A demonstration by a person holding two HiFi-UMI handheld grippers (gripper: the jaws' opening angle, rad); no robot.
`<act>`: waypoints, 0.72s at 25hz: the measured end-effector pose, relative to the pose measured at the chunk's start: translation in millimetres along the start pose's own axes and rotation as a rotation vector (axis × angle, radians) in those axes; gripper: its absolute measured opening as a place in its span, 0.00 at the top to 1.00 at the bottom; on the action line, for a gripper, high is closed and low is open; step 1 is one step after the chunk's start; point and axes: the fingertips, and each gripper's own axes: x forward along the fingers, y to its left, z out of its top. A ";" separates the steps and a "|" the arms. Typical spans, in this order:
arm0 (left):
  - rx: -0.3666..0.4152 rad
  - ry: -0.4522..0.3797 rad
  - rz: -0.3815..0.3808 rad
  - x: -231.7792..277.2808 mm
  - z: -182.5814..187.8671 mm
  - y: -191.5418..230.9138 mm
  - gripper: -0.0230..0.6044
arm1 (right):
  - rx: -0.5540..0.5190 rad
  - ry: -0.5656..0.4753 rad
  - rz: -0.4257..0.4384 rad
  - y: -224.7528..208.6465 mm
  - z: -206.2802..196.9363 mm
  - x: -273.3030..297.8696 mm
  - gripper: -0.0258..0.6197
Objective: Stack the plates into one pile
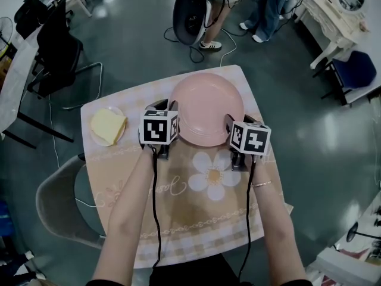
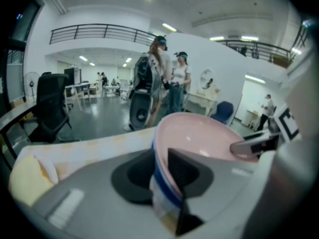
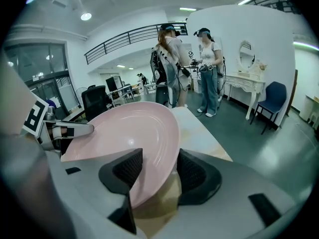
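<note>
From the head view, the cubes on the left gripper (image 1: 169, 115) and right gripper (image 1: 231, 127) hide their grip on the pink plate (image 1: 208, 109) at 9 and 3 o'clock. The 2 people (image 1: 262, 11) at 12 o'clock are cut off. The yellow thing (image 1: 108, 124) is too small to tell. In the left gripper view, a blue strip (image 2: 162, 180) is blurred.

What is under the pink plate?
A blue edge shows right beneath the rim of the pink plate at the left hand-held gripper, perhaps another plate. The pink plate covers the rest; only tablecloth shows around it.
</note>
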 end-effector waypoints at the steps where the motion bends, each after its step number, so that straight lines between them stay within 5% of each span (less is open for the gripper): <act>1: 0.002 0.004 0.001 1.0 -2.1 1.4 0.82 | -0.005 0.000 -0.004 0.7 -1.0 1.7 0.63; 18: -0.013 0.014 0.019 8.2 -10.0 7.4 0.80 | -0.039 -0.019 0.007 3.1 -4.1 12.2 0.62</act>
